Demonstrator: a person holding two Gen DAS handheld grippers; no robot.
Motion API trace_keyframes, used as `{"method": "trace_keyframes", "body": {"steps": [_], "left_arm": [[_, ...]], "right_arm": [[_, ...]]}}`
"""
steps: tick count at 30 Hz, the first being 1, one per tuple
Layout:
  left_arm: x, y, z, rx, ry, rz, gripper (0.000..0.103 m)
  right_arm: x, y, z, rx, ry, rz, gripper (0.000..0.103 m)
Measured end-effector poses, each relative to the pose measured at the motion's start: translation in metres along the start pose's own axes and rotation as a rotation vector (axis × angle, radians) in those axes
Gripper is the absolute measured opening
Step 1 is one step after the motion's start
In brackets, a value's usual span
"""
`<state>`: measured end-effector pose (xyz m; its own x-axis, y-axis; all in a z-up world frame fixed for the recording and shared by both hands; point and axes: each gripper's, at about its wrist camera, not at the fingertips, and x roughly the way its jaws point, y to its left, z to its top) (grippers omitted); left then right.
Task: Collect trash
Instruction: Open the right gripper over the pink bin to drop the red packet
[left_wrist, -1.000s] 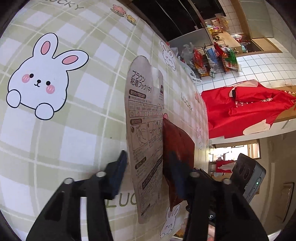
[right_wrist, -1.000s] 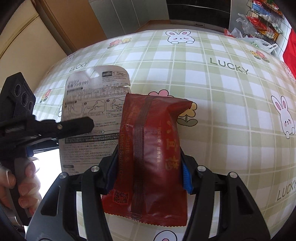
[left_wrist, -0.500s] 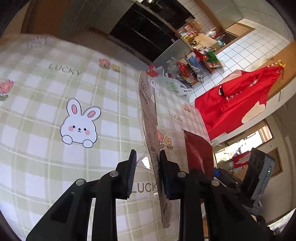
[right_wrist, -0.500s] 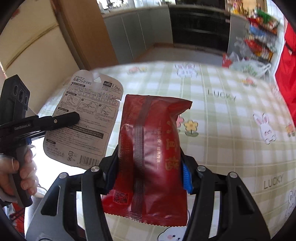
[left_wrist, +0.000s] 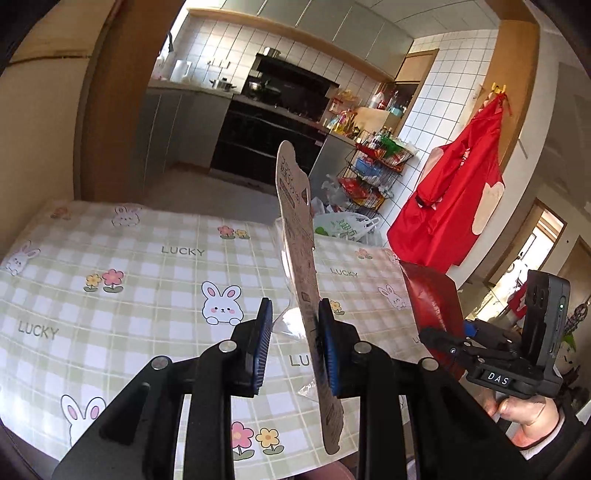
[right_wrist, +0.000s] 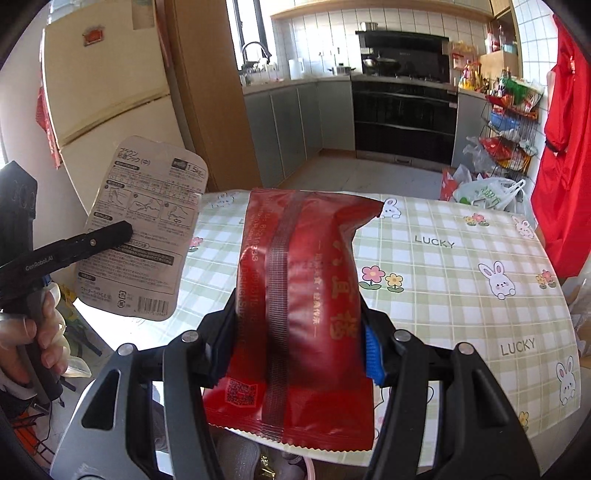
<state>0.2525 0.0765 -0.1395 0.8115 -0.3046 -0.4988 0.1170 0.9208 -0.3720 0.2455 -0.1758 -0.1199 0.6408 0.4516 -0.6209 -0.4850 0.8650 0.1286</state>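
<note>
My left gripper is shut on a grey cardboard blister-pack card with clear plastic on it. It holds the card upright and edge-on above the table. The card also shows in the right wrist view, lifted at the left beside the left gripper. My right gripper is shut on a red snack wrapper, held above the table's near edge. The wrapper shows in the left wrist view at the right.
The table has a green checked cloth with rabbits, flowers and LUCKY prints. Beyond it are kitchen cabinets, an oven, a wire rack of packets, a white plastic bag and a red apron. A fridge stands left.
Both grippers have risen from the table with their items. The left gripper closed on the card and lifted it upright. The views now tilt up toward the kitchen.
</note>
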Motion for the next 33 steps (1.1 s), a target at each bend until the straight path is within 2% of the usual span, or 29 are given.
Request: {"method": "trace_keyframes", "body": {"steps": [7,14,20,24,33], "left_arm": [[-0.070,-0.023,-0.021,0.066,-0.058,0.009,0.025],[-0.119,-0.035,-0.044,0.053,-0.071,-0.008,0.025],[-0.155,-0.044,-0.075,0.061,-0.079,-0.006,0.025],[-0.172,-0.043,-0.092,0.066,-0.084,0.001,0.025],[-0.181,-0.032,-0.119,0.042,-0.067,0.003,0.025]], "right_arm": [[-0.049,0.017,-0.024,0.006,-0.074,0.013,0.057],[-0.088,0.034,-0.064,0.030,-0.119,0.019,0.057],[-0.090,0.052,-0.107,0.054,-0.073,0.050,0.057],[-0.089,0.065,-0.131,0.010,-0.032,0.047,0.057],[-0.082,0.067,-0.150,0.018,0.018,0.065,0.058]]}}
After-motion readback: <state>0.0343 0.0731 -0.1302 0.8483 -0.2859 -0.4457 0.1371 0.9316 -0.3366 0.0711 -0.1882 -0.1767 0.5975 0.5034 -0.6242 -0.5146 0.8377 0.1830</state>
